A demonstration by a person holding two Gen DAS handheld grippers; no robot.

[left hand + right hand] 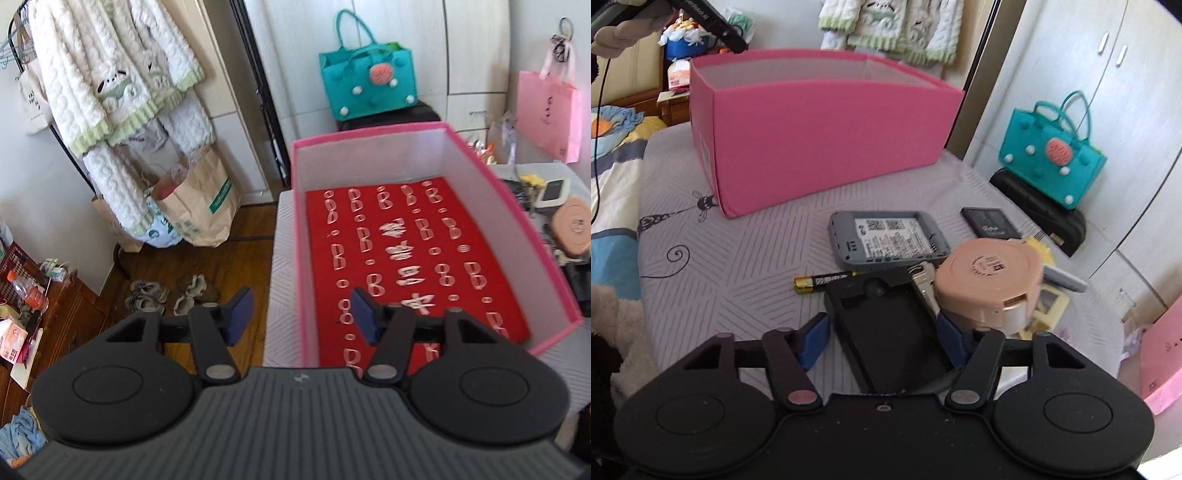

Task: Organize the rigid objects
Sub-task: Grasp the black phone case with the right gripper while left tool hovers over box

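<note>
A pink box (517,206) stands on the grey bed cover, with only a red printed sheet (406,258) on its floor. My left gripper (302,317) hangs open over the box's near left wall, nothing between its fingers. In the right wrist view the same pink box (820,140) stands at the back. My right gripper (882,339) is low over a black open-shell cover (886,332), which lies between its blue pads (814,343); a thin gap shows at the left pad, so it is open. Beside the cover lie a metal clipper (925,291), a peach round case (990,280), a battery (823,282) and a grey device (890,236).
A flat black battery pack (990,223), a yellow brush (1039,247) and a cream item (1049,302) lie further right. A teal bag (1049,155) sits on a black case off the bed. Paper bags (199,206) and shoes (170,295) stand on the wooden floor at left.
</note>
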